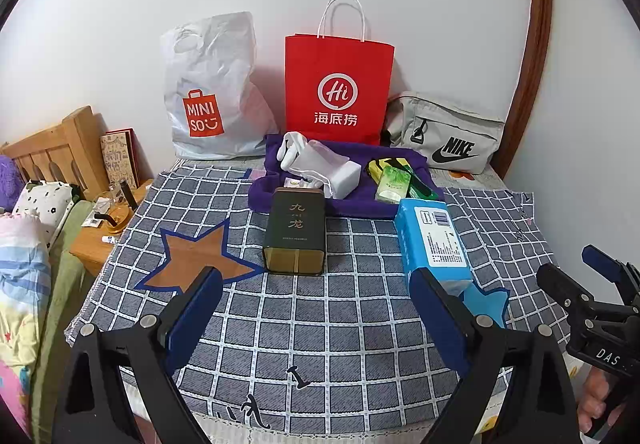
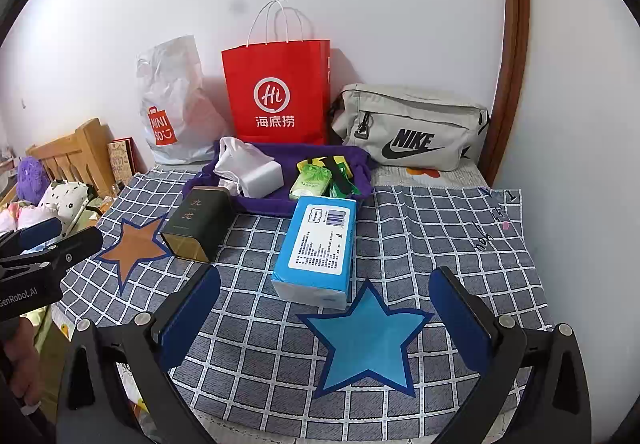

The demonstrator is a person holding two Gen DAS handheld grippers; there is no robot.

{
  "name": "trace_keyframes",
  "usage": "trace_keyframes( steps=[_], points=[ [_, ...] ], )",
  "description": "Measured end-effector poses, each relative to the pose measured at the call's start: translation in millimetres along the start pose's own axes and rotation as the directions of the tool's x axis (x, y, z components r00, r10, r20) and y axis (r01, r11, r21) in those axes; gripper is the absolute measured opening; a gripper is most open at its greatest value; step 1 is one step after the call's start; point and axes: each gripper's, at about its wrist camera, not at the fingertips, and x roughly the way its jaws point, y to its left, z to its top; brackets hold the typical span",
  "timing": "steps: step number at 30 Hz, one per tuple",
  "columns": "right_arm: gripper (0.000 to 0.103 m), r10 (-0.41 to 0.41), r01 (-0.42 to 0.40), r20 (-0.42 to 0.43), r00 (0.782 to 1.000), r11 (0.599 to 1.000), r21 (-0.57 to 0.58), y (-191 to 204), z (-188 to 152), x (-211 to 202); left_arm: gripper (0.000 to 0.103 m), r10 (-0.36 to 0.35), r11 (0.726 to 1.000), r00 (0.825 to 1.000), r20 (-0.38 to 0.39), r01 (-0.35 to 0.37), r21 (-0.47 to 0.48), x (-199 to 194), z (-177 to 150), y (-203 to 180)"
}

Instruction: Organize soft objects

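A blue tissue pack [image 2: 318,246] lies on the checked cloth [image 2: 440,236], just beyond a blue star mark [image 2: 366,340]; it also shows in the left wrist view [image 1: 434,242]. A dark tea tin [image 1: 295,232] lies beside a brown star mark [image 1: 196,258]. Behind them a purple towel [image 2: 276,200] holds a white pouch [image 2: 250,168] and green packets [image 2: 316,180]. My left gripper [image 1: 320,316] hovers open over the cloth in front of the tin. My right gripper [image 2: 324,318] is open above the blue star, short of the tissue pack. Both hold nothing.
Against the wall stand a white Miniso plastic bag [image 1: 208,92], a red paper bag [image 1: 338,84] and a grey Nike pouch [image 1: 448,134]. A wooden headboard [image 1: 52,148], a bedside table [image 1: 104,232] with small items and bedding [image 1: 24,264] lie left. A hand [image 1: 600,400] shows low right.
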Motion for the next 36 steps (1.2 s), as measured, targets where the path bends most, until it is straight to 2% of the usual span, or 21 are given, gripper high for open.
trace_keyframes(
  steps=[36],
  points=[
    [0.103,0.004,-0.004,0.008,1.000,1.000,-0.008,-2.1,3.9,-2.8,0.095,0.001,1.000,1.000,0.002,-0.001,0.002,-2.4,-0.4,-2.9]
  ],
)
